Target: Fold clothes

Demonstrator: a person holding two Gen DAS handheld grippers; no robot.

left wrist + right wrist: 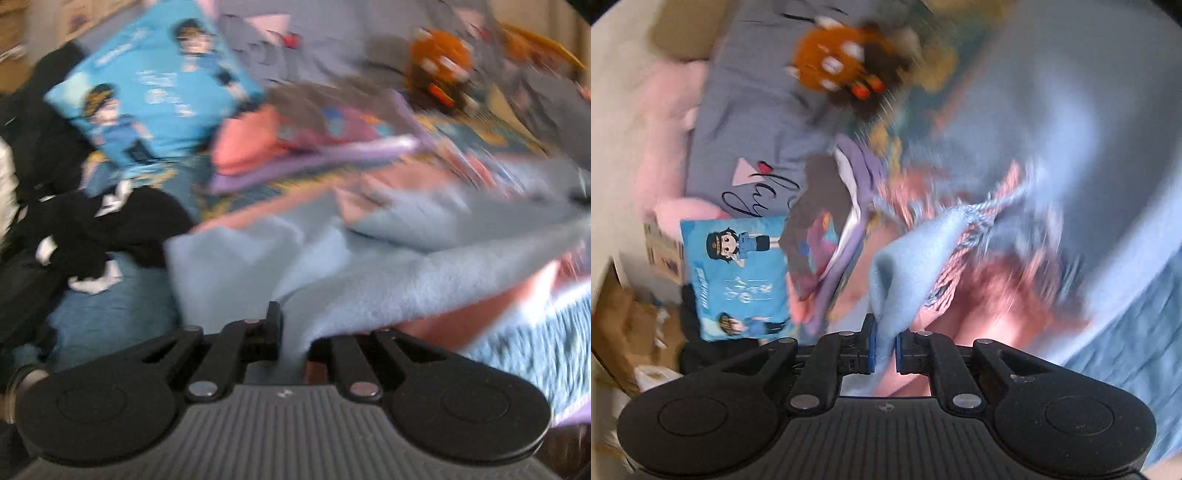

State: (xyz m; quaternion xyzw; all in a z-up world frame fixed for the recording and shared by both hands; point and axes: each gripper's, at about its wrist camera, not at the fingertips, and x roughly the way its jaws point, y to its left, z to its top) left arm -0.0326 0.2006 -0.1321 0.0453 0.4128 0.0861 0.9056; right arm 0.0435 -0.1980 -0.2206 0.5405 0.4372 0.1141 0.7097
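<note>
The left gripper (291, 332) pinches a fold of the light blue fleece cloth (332, 280), which spreads from its fingers toward two o'clock across the bed. The right gripper (884, 350) is likewise clamped on an edge of the same cloth (912, 258), the fabric rising between its blue pads (871, 347) toward one o'clock, where pink-and-blue fringe shows. Both views are smeared by motion.

In the left view, a stack of folded clothes (314, 147) sits at twelve o'clock, a blue cartoon cushion (155, 81) at eleven, a heap of black clothing (92, 229) at nine and an orange plush toy (439, 66) at one.

The step looks like laying the held edge down for a fold. To do it well, keep both pinches firm, hold the edge taut between the hands, lower both corners evenly, and let go only once the cloth lies flat, clear of the stack.
</note>
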